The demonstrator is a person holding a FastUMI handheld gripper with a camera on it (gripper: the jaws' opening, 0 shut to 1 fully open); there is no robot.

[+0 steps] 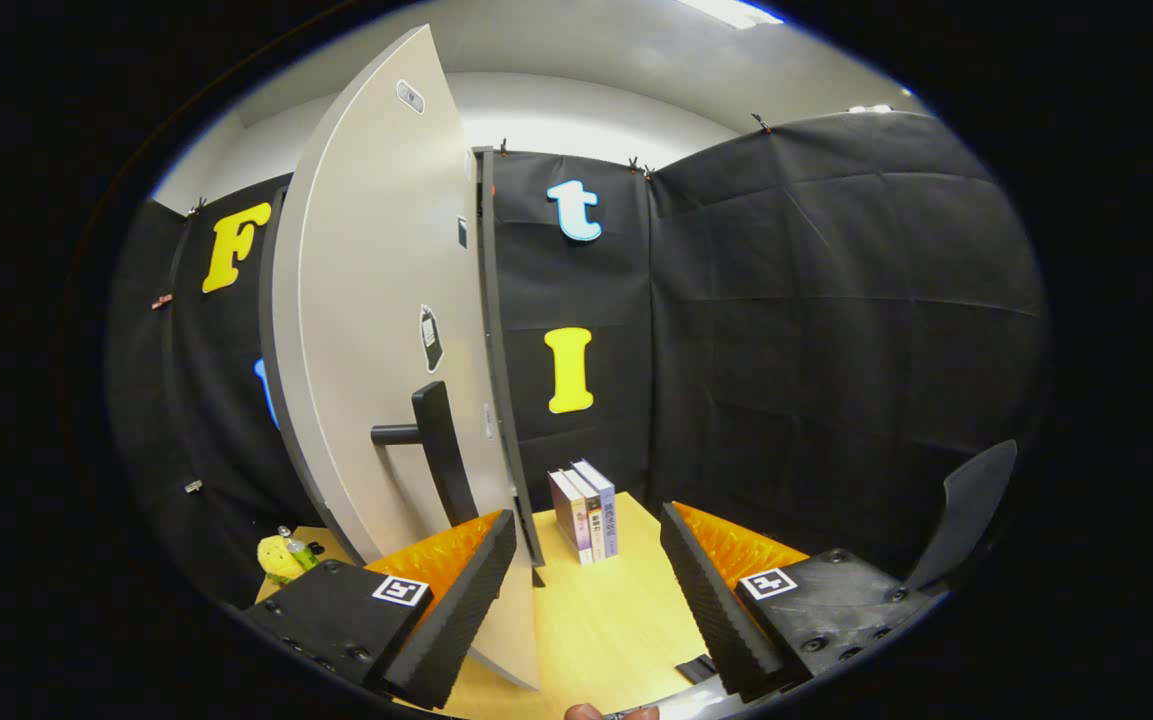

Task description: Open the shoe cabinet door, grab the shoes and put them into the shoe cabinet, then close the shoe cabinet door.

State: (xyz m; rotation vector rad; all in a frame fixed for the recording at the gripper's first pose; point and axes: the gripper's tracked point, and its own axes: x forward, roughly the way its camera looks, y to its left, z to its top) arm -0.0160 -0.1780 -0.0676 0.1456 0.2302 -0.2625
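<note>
Hand-held gripper [586,590] gapes wide, empty; shoe cabinet door [376,330] at 10 o'clock stands ajar, either opening or closing.

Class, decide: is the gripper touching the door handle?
Cannot tell. In the gripper view the open gripper has its left finger overlapping the handle bottom, hiding any gap or contact.

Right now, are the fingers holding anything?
No, nothing is held. The gripper is open. The cabinet door's edge stands just by one finger, its black handle just ahead, and books stand beyond.
</note>
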